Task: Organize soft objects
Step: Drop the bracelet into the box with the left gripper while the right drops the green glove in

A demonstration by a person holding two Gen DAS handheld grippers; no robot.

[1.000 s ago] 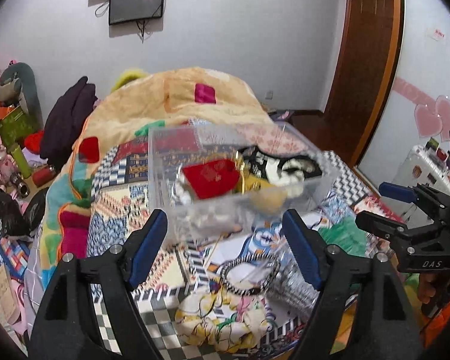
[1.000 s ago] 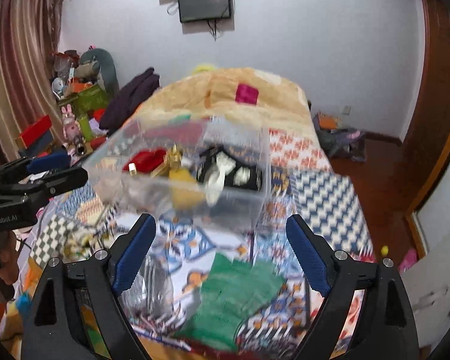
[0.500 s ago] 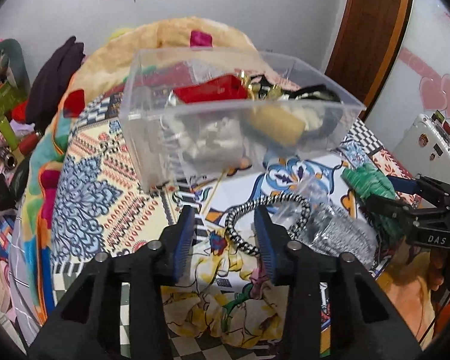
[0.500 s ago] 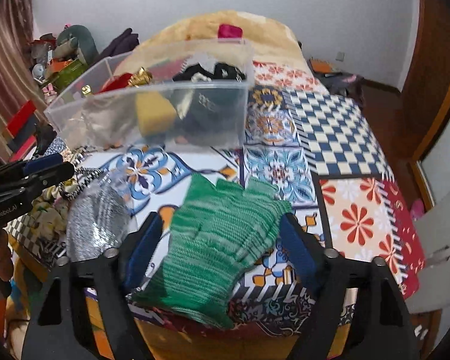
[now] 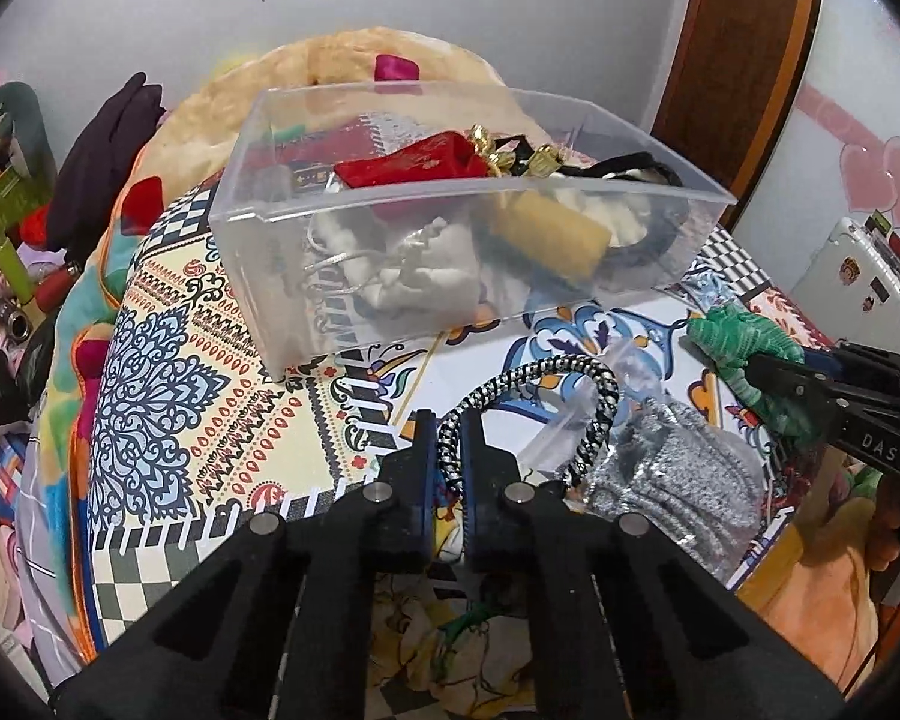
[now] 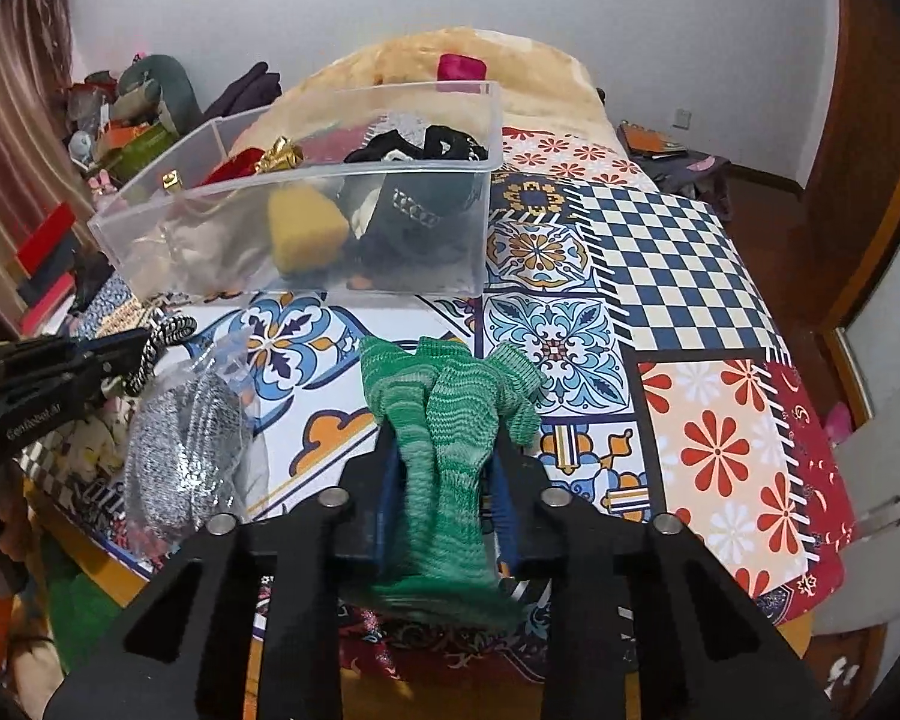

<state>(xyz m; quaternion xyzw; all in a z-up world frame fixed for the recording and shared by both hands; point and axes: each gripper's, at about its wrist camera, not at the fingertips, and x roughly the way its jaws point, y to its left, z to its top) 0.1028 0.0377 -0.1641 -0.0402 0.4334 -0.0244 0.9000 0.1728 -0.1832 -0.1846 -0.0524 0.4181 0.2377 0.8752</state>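
Note:
A clear plastic box (image 5: pixel 306 324) (image 6: pixel 486 222) stands on the patterned bed and holds a red pouch (image 5: pixel 414 163), a yellow roll (image 5: pixel 546 234) and black and white soft items. My left gripper (image 5: pixel 448 444) is shut on a black-and-white braided hair band (image 5: pixel 546 367), close in front of the box. My right gripper (image 6: pixel 444 450) is shut on a green knitted glove (image 6: pixel 450 414), bunched between the fingers, to the right of the hair band. The glove also shows in the left wrist view (image 5: pixel 744 342).
A silver knit item in a clear bag (image 6: pixel 180 450) (image 5: pixel 678 480) lies between the grippers. A floral scrunchie (image 5: pixel 450 648) lies under my left gripper. Clutter and toys (image 6: pixel 120 120) sit left of the bed; a blanket heap (image 5: pixel 354 72) lies behind the box.
Both grippers dropped toward the bed and closed: the left on the braided hair band, the right on the green glove.

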